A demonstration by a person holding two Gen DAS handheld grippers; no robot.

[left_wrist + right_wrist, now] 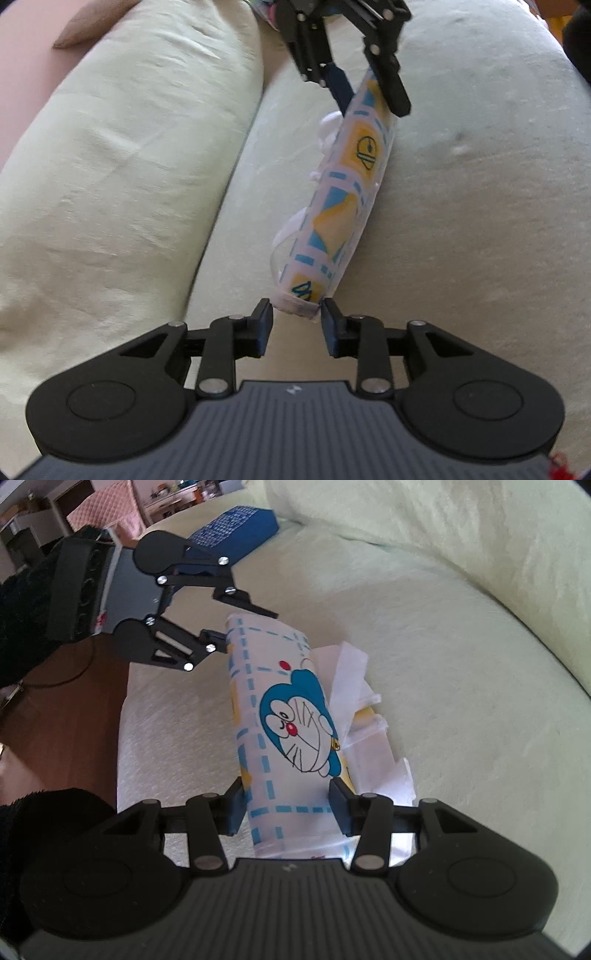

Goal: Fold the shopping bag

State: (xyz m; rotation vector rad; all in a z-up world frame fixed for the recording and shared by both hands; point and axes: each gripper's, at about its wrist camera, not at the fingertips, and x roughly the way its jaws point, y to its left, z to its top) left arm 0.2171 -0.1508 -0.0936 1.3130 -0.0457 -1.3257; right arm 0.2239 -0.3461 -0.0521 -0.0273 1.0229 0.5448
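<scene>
Left wrist view first: the folded white plastic shopping bag with blue and yellow cartoon print stretches as a long narrow bundle over the pale green fabric sofa seat cushion. The left gripper sits at the bag's near end, fingers spread, the bag's tip lying right between the fingertips; whether the pads actually touch it cannot be told. At the bag's far end, the right gripper reaches down, one finger on each side of the bundle, jaws apart. Left of the bag runs a second pale green cushion, with a seam between the two.

Over to the right wrist view: the bag fills the middle, a blue cartoon cat face printed on top, loose white folds spilling out on the bag's right. The right gripper straddles the bag's near end, fingers spread wide, a pad close against each edge. Beyond the bag, the left gripper meets its far end, one finger above and one below, open. Behind that, a dark blue patterned box rests on the sofa. Left of the bag, brown wooden floor shows.
</scene>
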